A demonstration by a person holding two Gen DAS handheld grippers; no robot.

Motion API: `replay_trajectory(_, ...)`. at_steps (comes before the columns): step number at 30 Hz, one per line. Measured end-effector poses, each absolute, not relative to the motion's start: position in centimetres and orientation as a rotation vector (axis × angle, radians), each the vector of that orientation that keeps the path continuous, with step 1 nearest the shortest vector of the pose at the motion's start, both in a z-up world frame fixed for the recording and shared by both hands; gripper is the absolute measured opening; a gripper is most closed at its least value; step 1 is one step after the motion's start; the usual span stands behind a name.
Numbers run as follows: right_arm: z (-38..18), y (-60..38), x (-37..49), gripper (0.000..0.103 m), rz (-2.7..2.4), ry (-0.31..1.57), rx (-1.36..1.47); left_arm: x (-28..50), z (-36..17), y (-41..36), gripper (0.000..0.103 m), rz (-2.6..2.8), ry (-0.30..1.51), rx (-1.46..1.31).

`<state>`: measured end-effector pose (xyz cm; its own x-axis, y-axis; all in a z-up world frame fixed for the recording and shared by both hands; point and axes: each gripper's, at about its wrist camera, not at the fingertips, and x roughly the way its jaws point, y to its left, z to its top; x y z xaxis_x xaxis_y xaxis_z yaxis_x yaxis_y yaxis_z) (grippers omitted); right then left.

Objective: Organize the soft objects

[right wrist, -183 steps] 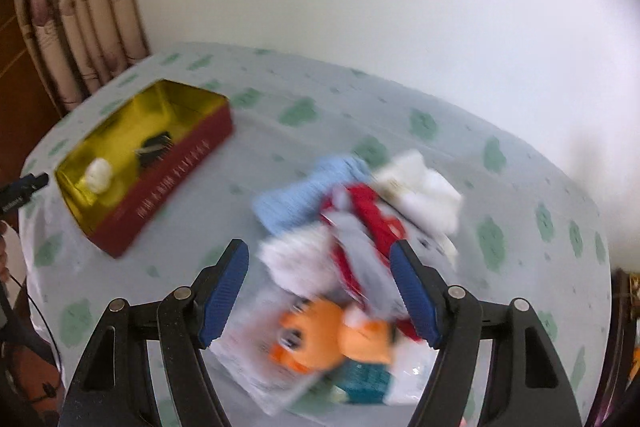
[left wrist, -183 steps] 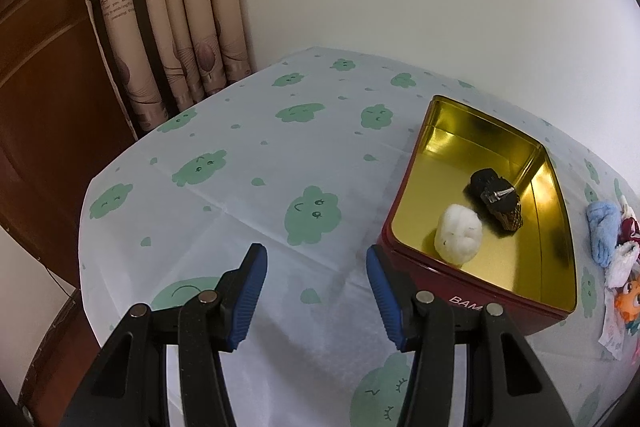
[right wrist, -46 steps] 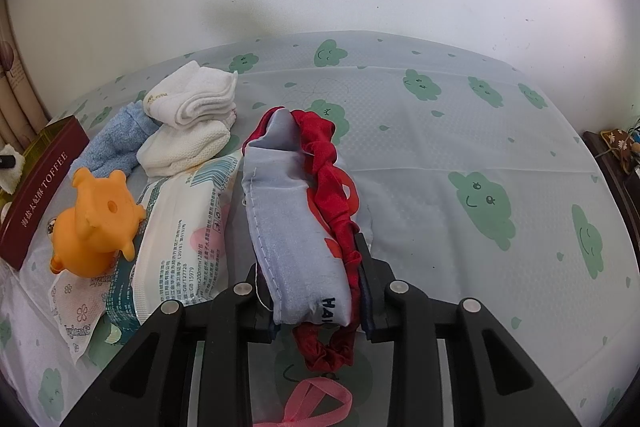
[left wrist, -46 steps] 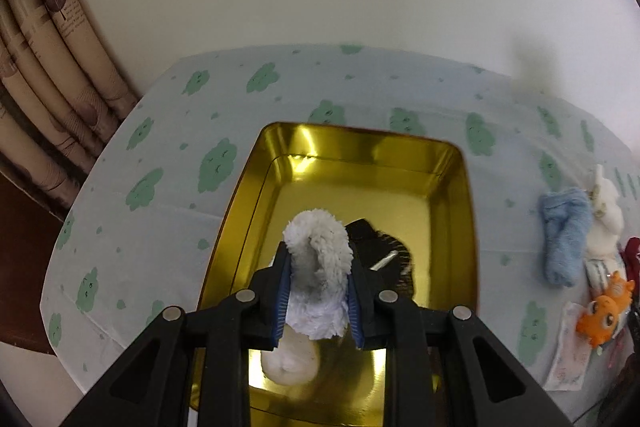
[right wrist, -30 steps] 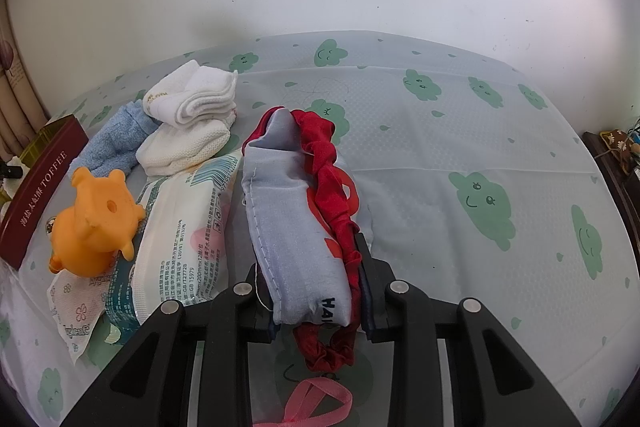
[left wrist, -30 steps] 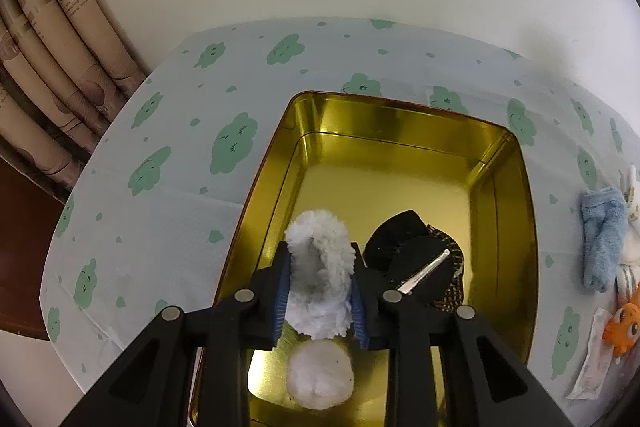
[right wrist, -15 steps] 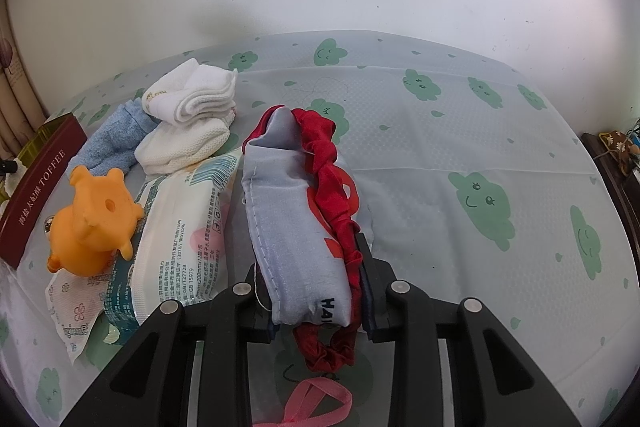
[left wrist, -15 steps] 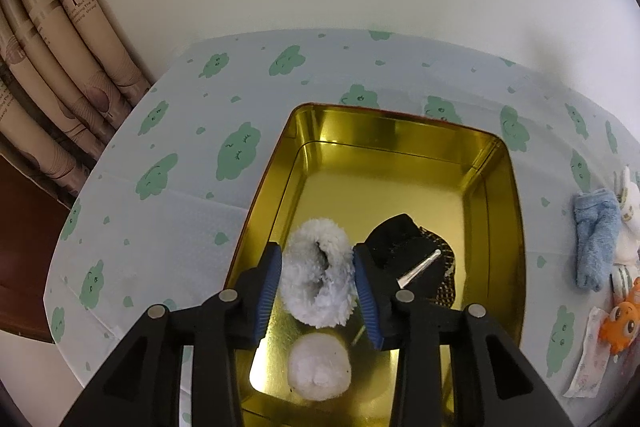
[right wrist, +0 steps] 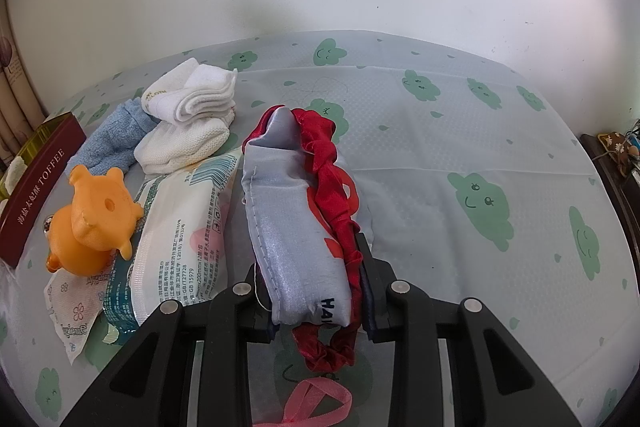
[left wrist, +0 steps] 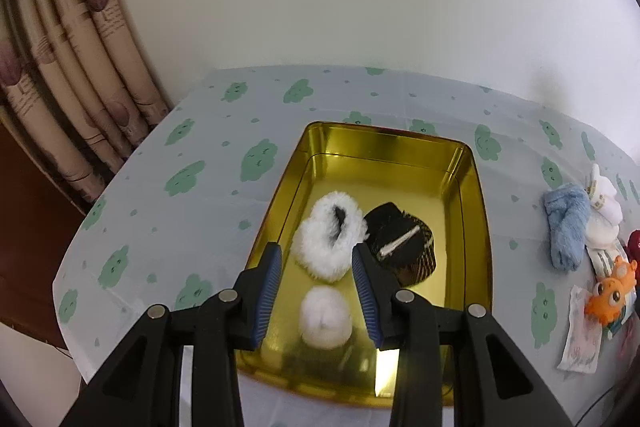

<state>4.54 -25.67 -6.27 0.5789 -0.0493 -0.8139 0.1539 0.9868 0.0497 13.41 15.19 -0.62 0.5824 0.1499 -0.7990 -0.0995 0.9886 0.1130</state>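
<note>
Your left gripper (left wrist: 316, 285) hangs over the gold tin (left wrist: 476, 187) with its fingers apart, gripping nothing; the fluffy white slipper (left wrist: 330, 241) lies on the tin floor just beyond the fingertips, beside a black item (left wrist: 404, 245) and a white ball (left wrist: 325, 317). Your right gripper (right wrist: 316, 291) is clamped on the grey-and-red eye mask (right wrist: 294, 211), which lies on the tablecloth (right wrist: 480, 131) just beside the wipes pack (right wrist: 180, 227), orange toy (right wrist: 94, 219) and white socks (right wrist: 192, 99).
</note>
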Motion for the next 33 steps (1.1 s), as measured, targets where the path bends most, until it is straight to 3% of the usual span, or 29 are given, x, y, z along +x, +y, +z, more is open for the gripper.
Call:
replay_trajectory(16,-6.0,-25.5,4.3,0.029,-0.138,0.945,0.089,6.9,-1.5,18.5,0.037,0.272,0.818,0.057)
replay_trajectory(33,-4.5,-26.6,3.3,0.024,-0.182,0.941,0.056,5.7,-2.6,22.5,0.040,0.303,0.797,-0.067)
